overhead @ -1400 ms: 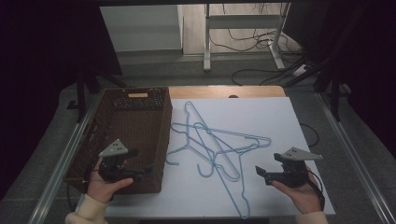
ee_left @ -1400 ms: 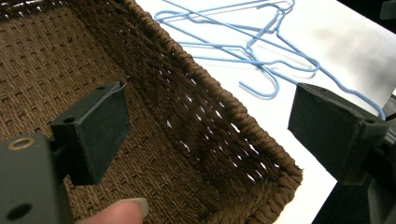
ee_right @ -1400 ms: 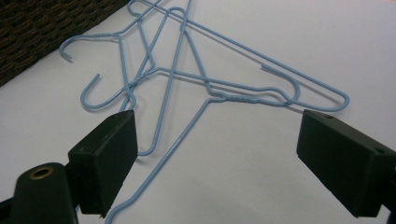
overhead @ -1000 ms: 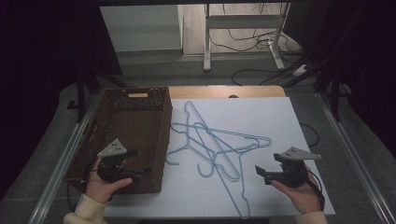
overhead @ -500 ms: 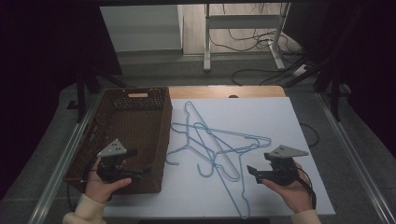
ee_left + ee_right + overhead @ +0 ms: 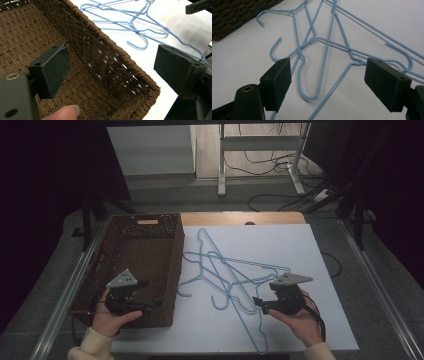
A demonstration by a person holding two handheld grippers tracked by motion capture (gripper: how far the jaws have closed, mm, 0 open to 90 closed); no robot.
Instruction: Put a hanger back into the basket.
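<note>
Several light-blue wire hangers (image 6: 232, 275) lie tangled on the white table top (image 6: 300, 250). A brown wicker basket (image 6: 176, 245) stands at the left with nothing visible inside. My left gripper (image 6: 156, 303) hovers open over the basket's near right corner, and in the left gripper view (image 6: 112, 67) the basket rim (image 6: 105, 40) runs between its jaws. My right gripper (image 6: 257, 302) is open just right of the pile, low over the table. In the right gripper view (image 6: 329, 80) the hangers (image 6: 324, 50) lie between and just beyond its jaws, with nothing gripped.
The table's near edge runs just below both hands. Metal rails (image 6: 380, 290) run along both sides of the table. A desk frame and cables (image 6: 260, 155) are on the floor beyond. The basket corner (image 6: 232, 17) sits left of the hanger hooks.
My right gripper has moved left, closer to the hanger pile. The left gripper has stayed over the basket corner. The hangers have not moved.
</note>
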